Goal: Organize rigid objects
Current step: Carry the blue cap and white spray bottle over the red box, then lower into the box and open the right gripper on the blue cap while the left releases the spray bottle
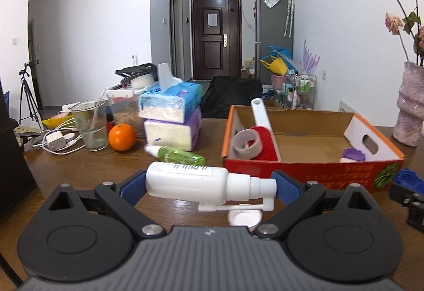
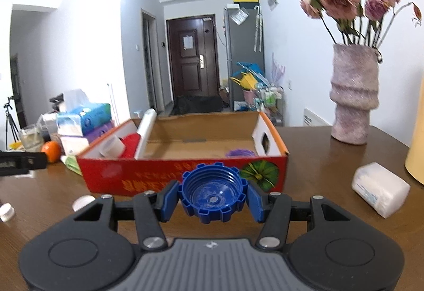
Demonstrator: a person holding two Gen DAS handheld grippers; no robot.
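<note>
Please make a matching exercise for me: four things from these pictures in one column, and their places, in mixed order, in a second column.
Things:
1. white spray bottle
2. blue cap
3. tape roll
4. orange

Places:
A. inside the cardboard box
B. between the right gripper's pads
C. on the table, beside the glass cup
D. held lengthwise in the left gripper

Pairs: 1-D, 2-B, 3-A, 4-C

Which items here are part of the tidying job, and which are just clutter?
Job: white plastic spray bottle in left tool; blue ridged plastic cap in right tool; red cardboard box.
Clutter: orange, pink vase, stacked tissue packs.
</note>
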